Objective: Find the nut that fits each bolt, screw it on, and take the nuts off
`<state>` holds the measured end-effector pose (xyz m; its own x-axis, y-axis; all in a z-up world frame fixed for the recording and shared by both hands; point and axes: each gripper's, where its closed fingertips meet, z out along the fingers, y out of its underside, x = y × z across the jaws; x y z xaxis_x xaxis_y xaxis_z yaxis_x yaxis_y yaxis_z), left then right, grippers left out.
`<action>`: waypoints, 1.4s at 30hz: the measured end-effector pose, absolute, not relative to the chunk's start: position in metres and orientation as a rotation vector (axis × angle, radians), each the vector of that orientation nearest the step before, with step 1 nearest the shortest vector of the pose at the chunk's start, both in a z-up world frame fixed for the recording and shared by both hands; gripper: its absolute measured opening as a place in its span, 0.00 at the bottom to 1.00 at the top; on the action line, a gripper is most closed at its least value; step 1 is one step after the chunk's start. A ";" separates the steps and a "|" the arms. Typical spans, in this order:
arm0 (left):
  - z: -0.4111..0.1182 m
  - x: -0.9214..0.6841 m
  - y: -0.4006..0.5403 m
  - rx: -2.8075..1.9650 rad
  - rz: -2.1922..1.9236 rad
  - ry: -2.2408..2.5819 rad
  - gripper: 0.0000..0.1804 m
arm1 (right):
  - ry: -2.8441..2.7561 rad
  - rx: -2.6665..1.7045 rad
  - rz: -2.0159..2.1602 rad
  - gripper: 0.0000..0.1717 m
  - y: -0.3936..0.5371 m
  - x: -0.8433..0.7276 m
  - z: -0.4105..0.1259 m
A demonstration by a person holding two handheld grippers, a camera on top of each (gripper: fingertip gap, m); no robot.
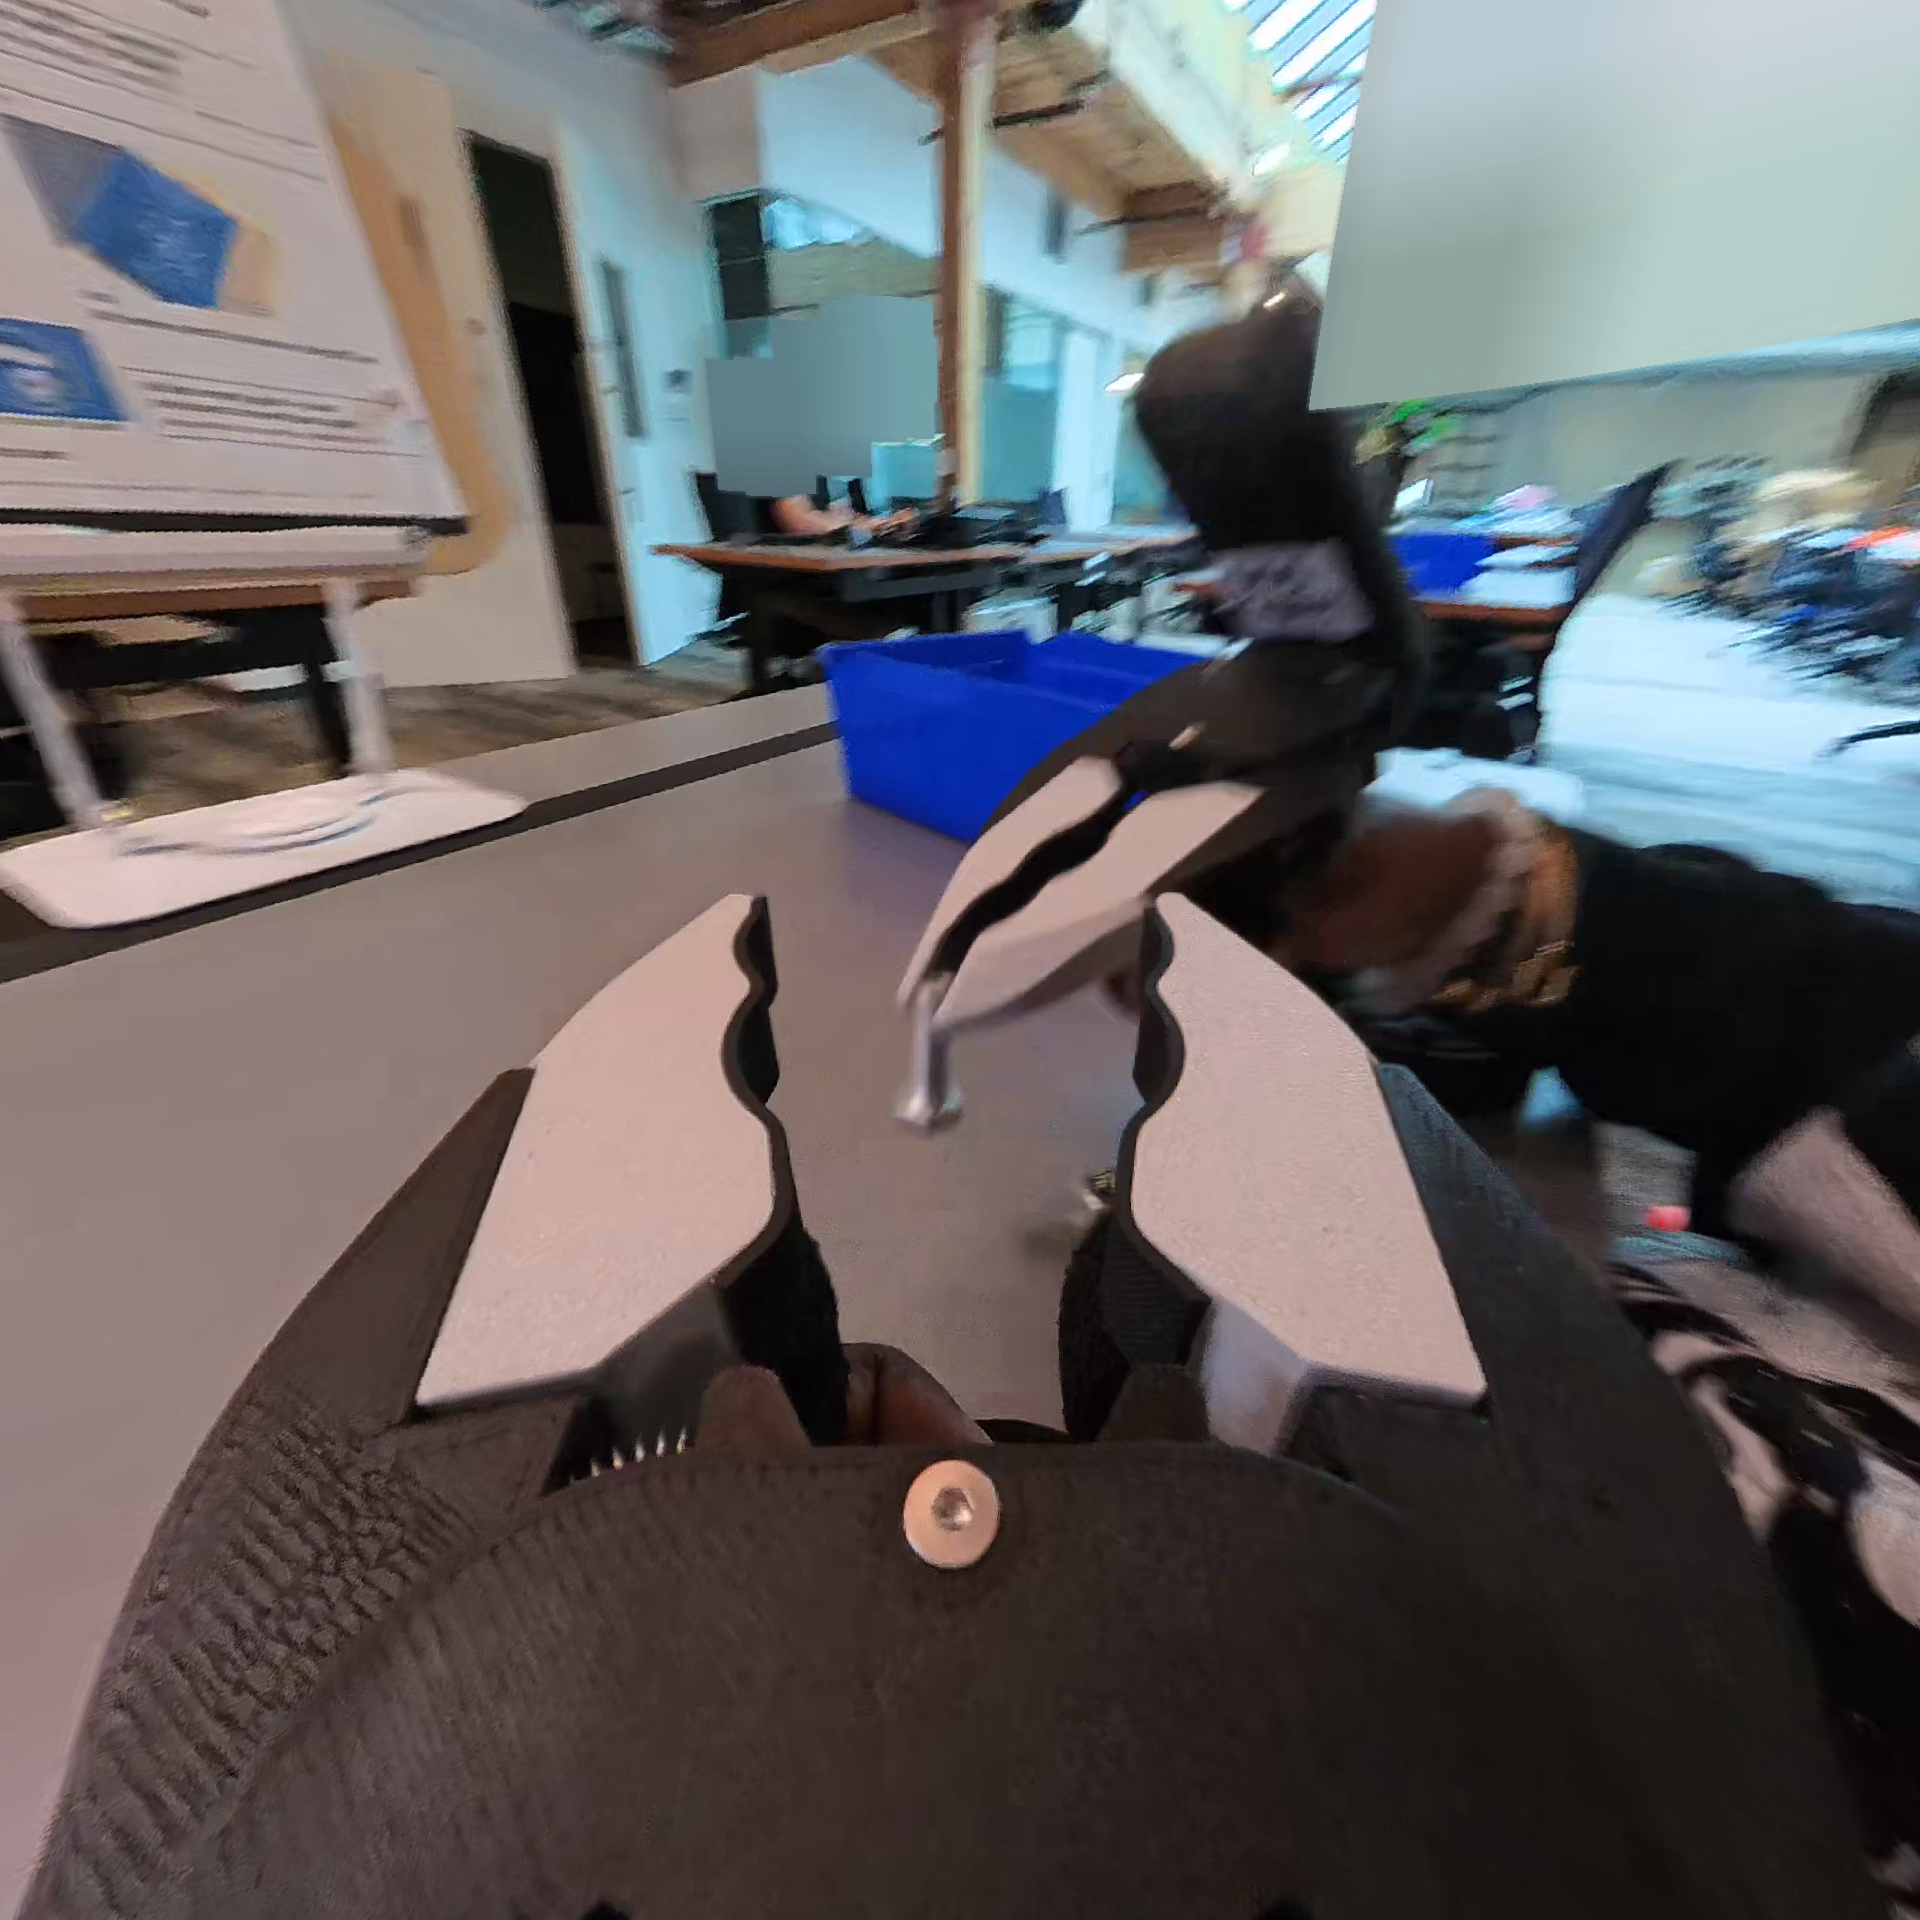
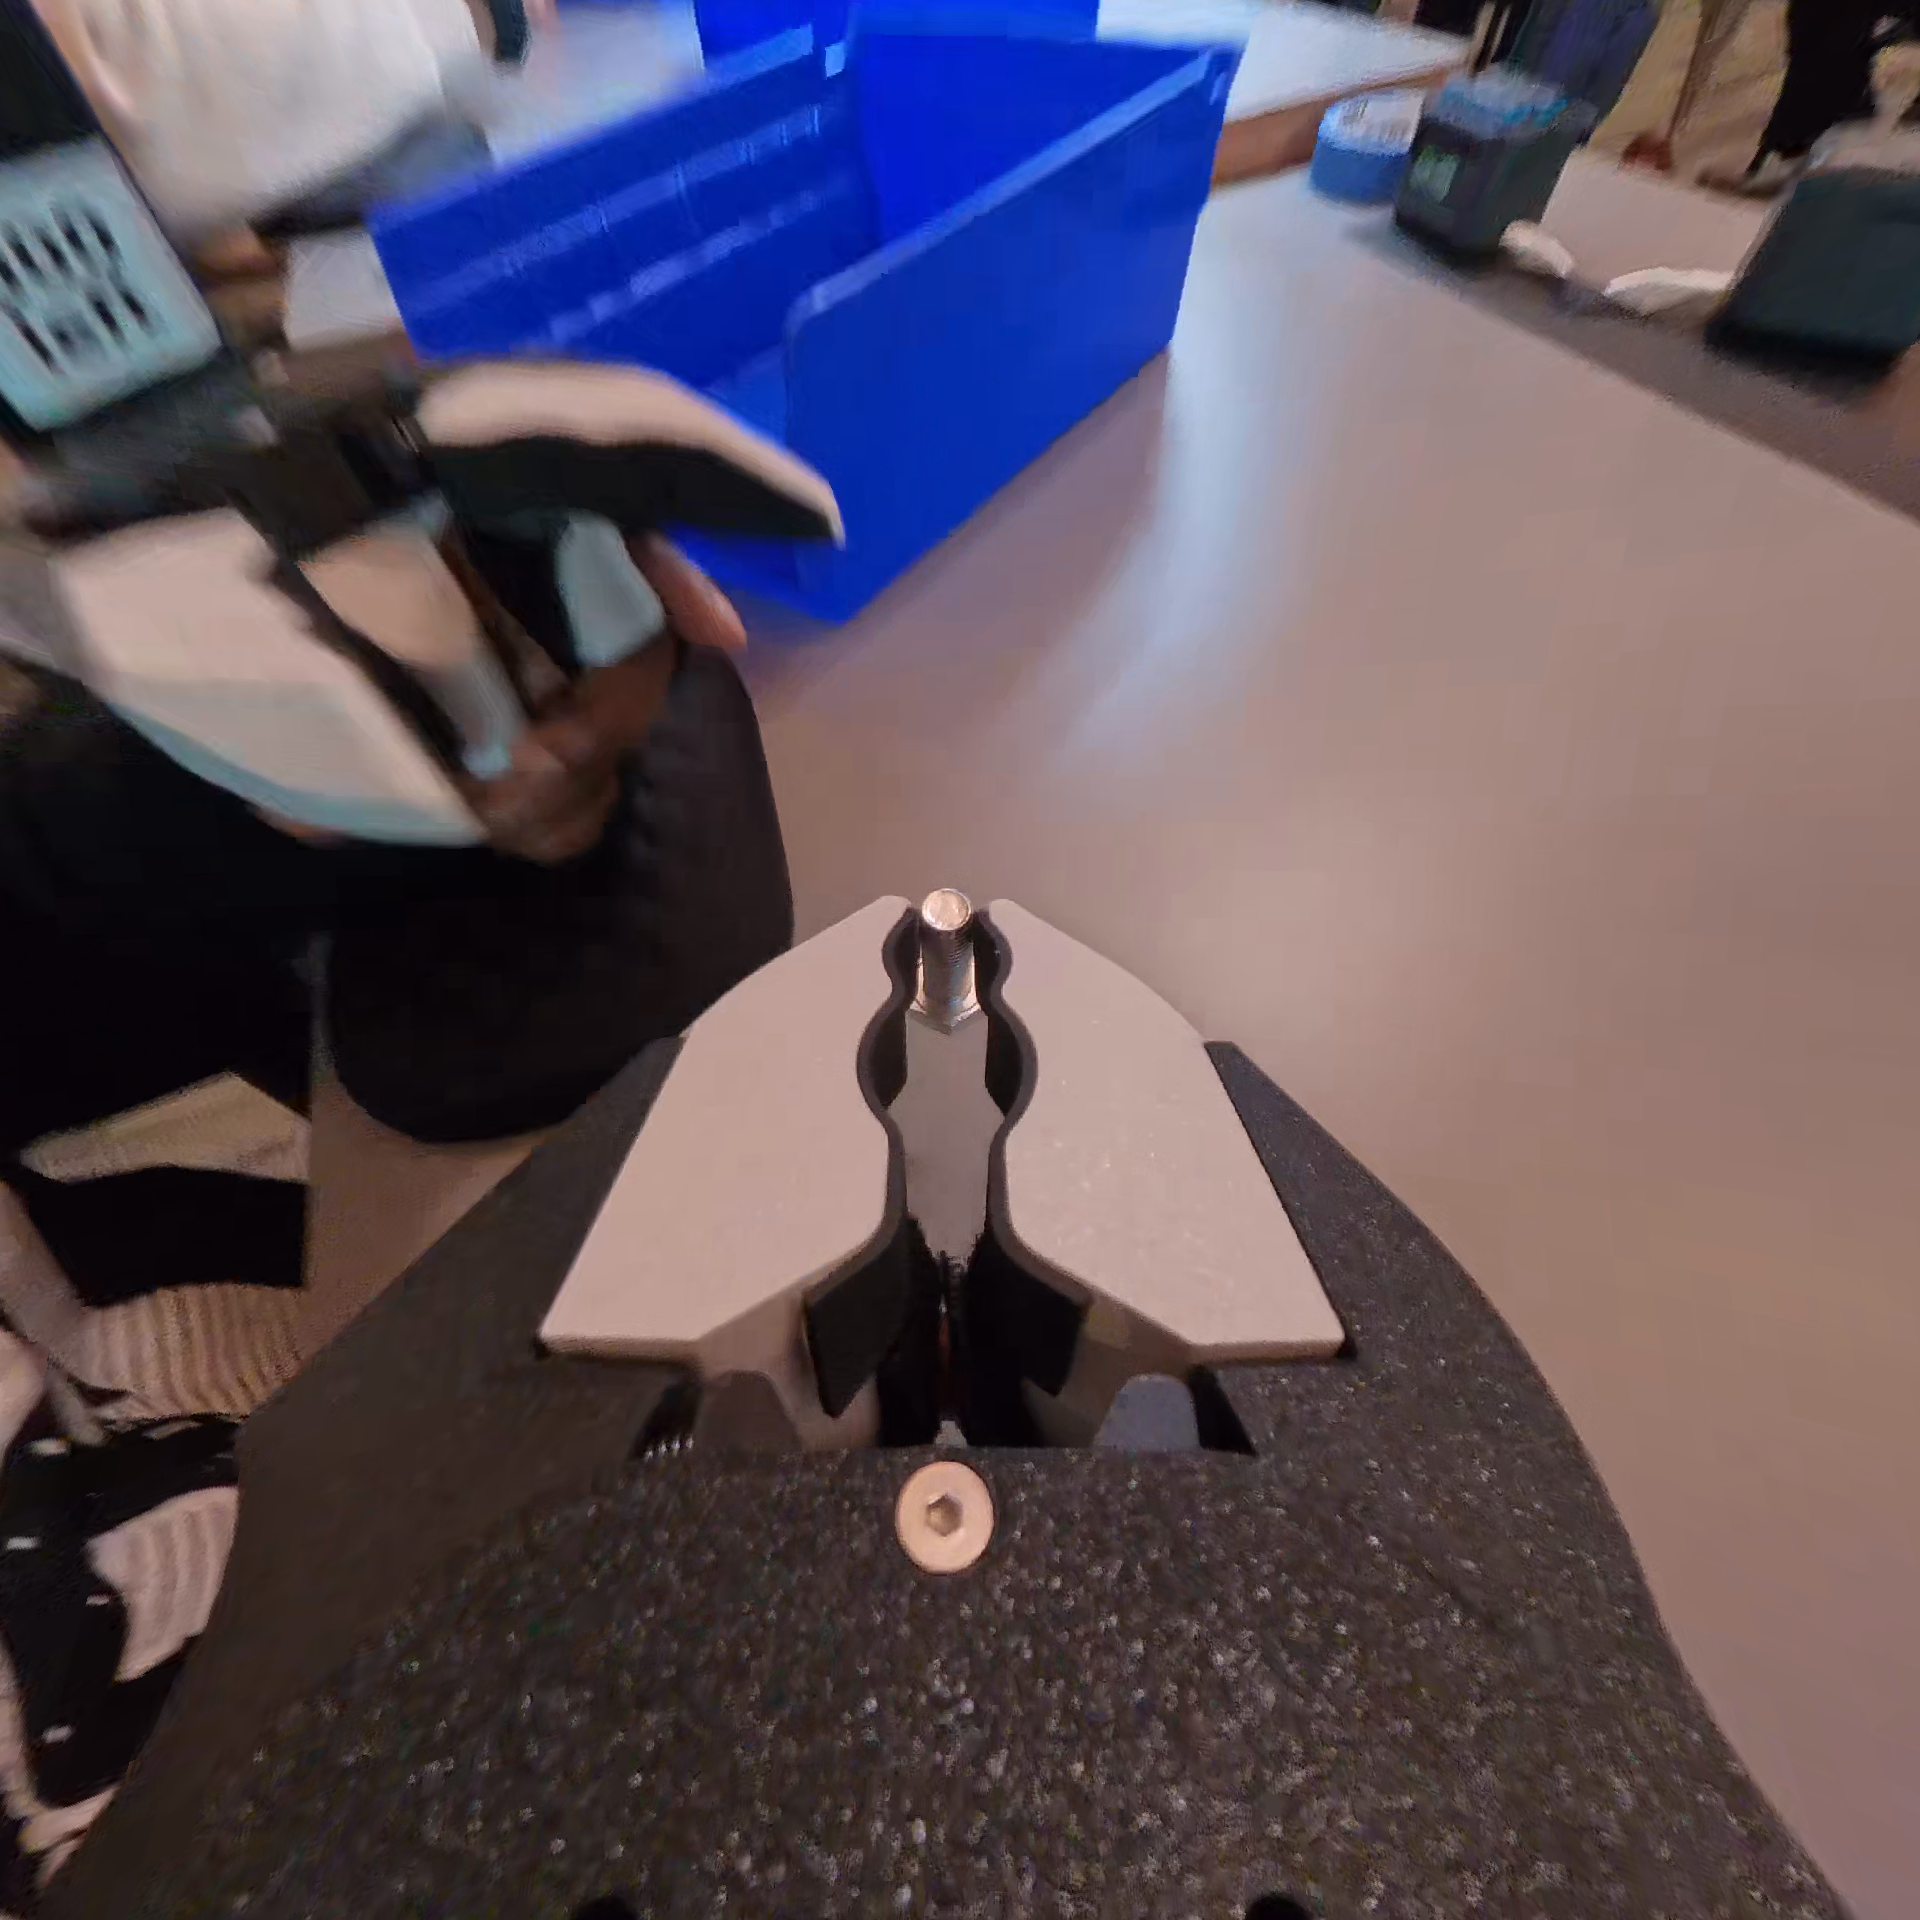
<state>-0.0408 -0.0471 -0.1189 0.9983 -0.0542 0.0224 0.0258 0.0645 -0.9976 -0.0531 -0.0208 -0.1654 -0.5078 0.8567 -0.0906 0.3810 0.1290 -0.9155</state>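
Right claw is pinching a silver bolt by the threaded end, long axis running up-down, hex head hanging toward the desk. Left claw is gaping wide and empty just beside it, bolt lying ahead between its tips. No nut is showing clearly; blue bin sits beyond.

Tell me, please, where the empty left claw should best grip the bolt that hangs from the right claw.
Probably the hex head or the bare shank above it. The bolt hangs head-down, its threaded tip pinched in the right claw. The open left claw could close from both sides.
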 end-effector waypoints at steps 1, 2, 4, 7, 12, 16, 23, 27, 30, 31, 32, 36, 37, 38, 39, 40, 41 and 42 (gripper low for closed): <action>-0.122 -0.045 -0.043 -1.540 0.013 -0.007 0.37 | -1.910 -1.185 1.388 0.06 -0.019 -0.051 -0.151; -0.125 -0.045 -0.040 -1.569 0.079 -0.008 0.36 | -1.876 -1.171 1.411 0.06 -0.019 -0.049 -0.138; -0.130 -0.047 -0.034 -1.615 0.204 -0.023 0.33 | -1.828 -1.145 1.436 0.06 -0.021 -0.044 -0.114; -0.131 -0.043 -0.028 -1.625 0.274 -0.022 0.30 | -1.816 -1.118 1.440 0.06 -0.030 -0.037 -0.097; -0.130 -0.035 -0.026 -1.614 0.260 0.031 0.22 | -1.839 -1.102 1.439 0.06 -0.040 -0.031 -0.094; -0.130 -0.033 -0.026 -1.614 0.257 0.041 0.16 | -1.838 -1.107 1.454 0.06 -0.043 -0.030 -0.094; -0.131 -0.031 -0.026 -1.612 0.233 0.062 0.10 | -1.837 -1.104 1.482 0.06 -0.045 -0.029 -0.092; -0.129 -0.028 -0.029 -1.604 0.167 0.076 0.10 | -1.918 -1.064 1.489 0.14 -0.044 -0.023 -0.093; -0.124 -0.031 -0.037 -1.557 0.045 0.055 0.10 | -2.204 -0.995 1.369 0.28 -0.035 -0.007 -0.114; -0.123 -0.032 -0.041 -1.542 0.013 0.052 0.10 | -2.326 -0.934 1.290 0.27 -0.030 0.000 -0.126; -0.121 -0.033 -0.044 -1.522 -0.020 0.055 0.10 | -2.444 -0.852 1.191 0.26 -0.025 0.007 -0.140; -0.116 -0.035 -0.050 -1.462 -0.096 0.037 0.10 | -2.743 -0.675 0.869 0.22 -0.006 0.012 -0.189; -0.116 -0.035 -0.050 -1.461 -0.098 0.038 0.10 | -2.790 -0.727 0.831 0.23 -0.005 0.011 -0.198; -0.116 -0.035 -0.050 -1.464 -0.091 0.039 0.10 | -2.815 -0.782 0.788 0.23 -0.003 0.009 -0.207; -0.117 -0.035 -0.049 -1.471 -0.082 0.045 0.10 | -2.818 -0.833 0.734 0.23 -0.001 0.007 -0.214; -0.118 -0.034 -0.049 -1.478 -0.074 0.053 0.10 | -2.812 -0.882 0.688 0.23 0.001 0.006 -0.219; -0.119 -0.033 -0.048 -1.486 -0.068 0.061 0.10 | -2.796 -0.934 0.658 0.23 0.001 0.006 -0.223; -0.121 -0.032 -0.047 -1.493 -0.064 0.066 0.10 | -2.777 -0.982 0.643 0.22 0.000 0.006 -0.225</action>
